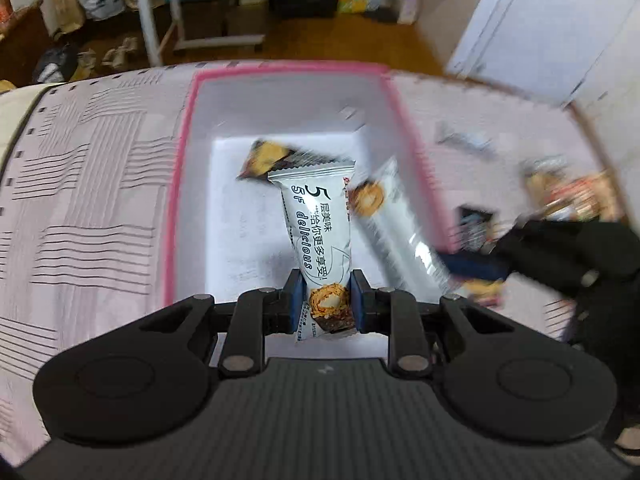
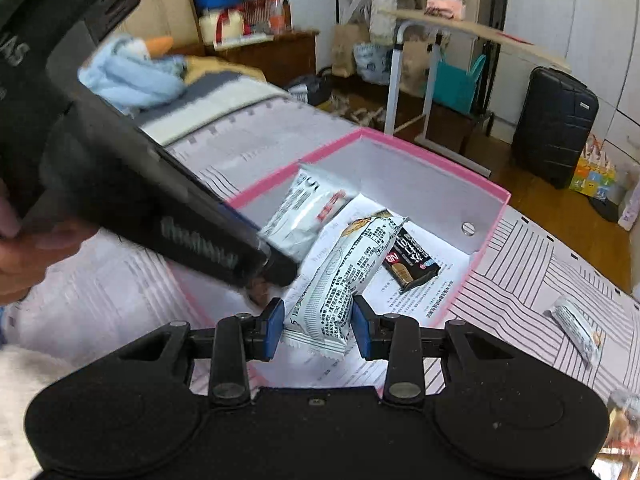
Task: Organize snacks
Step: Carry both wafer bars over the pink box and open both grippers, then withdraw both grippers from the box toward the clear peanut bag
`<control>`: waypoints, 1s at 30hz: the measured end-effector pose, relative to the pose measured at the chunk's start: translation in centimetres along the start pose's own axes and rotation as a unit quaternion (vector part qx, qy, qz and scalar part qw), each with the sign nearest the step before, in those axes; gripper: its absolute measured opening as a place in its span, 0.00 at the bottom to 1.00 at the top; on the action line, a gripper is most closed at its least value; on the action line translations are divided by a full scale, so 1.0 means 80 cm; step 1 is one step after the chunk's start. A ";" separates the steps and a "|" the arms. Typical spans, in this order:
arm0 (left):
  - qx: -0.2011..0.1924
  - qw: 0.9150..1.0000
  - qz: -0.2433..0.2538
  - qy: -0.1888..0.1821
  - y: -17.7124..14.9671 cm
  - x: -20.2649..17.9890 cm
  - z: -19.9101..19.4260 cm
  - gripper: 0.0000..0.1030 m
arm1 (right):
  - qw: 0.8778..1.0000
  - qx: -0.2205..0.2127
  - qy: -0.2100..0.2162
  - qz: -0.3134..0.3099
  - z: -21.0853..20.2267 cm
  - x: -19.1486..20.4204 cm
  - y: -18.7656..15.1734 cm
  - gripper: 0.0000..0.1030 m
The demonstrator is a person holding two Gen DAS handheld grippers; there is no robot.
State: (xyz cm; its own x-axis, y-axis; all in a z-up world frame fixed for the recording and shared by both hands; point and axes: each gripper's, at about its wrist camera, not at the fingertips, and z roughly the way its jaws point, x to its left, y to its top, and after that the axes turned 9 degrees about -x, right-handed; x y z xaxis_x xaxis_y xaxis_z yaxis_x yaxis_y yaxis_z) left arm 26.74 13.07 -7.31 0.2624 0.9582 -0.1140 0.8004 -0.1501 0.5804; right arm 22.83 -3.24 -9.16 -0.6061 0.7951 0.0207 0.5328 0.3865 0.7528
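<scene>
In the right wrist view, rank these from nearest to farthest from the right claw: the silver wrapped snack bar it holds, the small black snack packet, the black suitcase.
1. Silver wrapped snack bar, between the right claw's pads.
2. Small black snack packet, inside the pink-rimmed box, right of the bar.
3. Black suitcase, on the floor beyond.

My matt black plastic left hand-held gripper point(image 1: 323, 304) pinches a glossy white foil snack wrapper point(image 1: 320, 232) over the smooth pink-rimmed white cardboard box point(image 1: 280, 100) on striped pink cloth bedding point(image 1: 88, 184).

Three white snack packets point(image 2: 340, 280) — one dark packet point(image 2: 412, 260) — one pink-rimmed box point(image 2: 486, 236)
</scene>
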 end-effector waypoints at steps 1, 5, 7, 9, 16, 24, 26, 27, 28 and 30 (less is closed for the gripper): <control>0.002 1.000 0.011 0.014 -0.003 0.000 0.008 0.23 | 1.000 0.006 -0.001 -0.002 0.010 0.001 -0.001 0.39; 0.014 1.000 -0.009 -0.002 -0.008 0.010 0.036 0.23 | 0.999 0.023 -0.015 -0.034 0.036 0.014 -0.003 0.39; 0.009 1.000 -0.012 -0.005 -0.008 0.011 0.043 0.23 | 0.999 0.027 -0.013 -0.039 0.040 0.018 -0.003 0.40; 0.005 1.000 -0.007 -0.003 -0.009 0.008 0.048 0.24 | 0.999 0.021 -0.012 -0.031 0.038 0.015 -0.003 0.41; -0.005 0.999 -0.027 -0.017 -0.011 0.011 0.028 0.45 | 0.999 0.011 -0.022 -0.024 0.004 0.008 -0.007 0.45; -0.043 0.999 -0.010 -0.018 -0.009 -0.010 -0.060 0.47 | 0.998 -0.037 -0.033 0.026 -0.126 -0.034 -0.010 0.47; -0.056 0.998 0.004 -0.023 -0.007 -0.025 -0.088 0.48 | 0.997 -0.042 -0.045 0.037 -0.161 -0.048 -0.012 0.48; -0.062 0.998 0.010 -0.026 -0.006 -0.034 -0.102 0.49 | 0.997 -0.044 -0.051 0.041 -0.174 -0.054 -0.013 0.48; -0.066 0.997 0.017 -0.028 -0.006 -0.042 -0.114 0.50 | 0.996 -0.046 -0.058 0.045 -0.190 -0.061 -0.015 0.48; -0.075 0.996 0.035 -0.031 -0.004 -0.063 -0.138 0.51 | 0.995 -0.052 -0.073 0.052 -0.223 -0.074 -0.019 0.50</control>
State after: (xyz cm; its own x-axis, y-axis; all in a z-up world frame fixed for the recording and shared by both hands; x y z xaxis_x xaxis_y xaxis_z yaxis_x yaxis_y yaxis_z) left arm 19.17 10.95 2.00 0.3521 0.9287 -0.1164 0.6905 -0.1738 0.7022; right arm 15.06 -16.91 1.30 -0.4546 0.8906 0.0125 0.5203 0.2541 0.8153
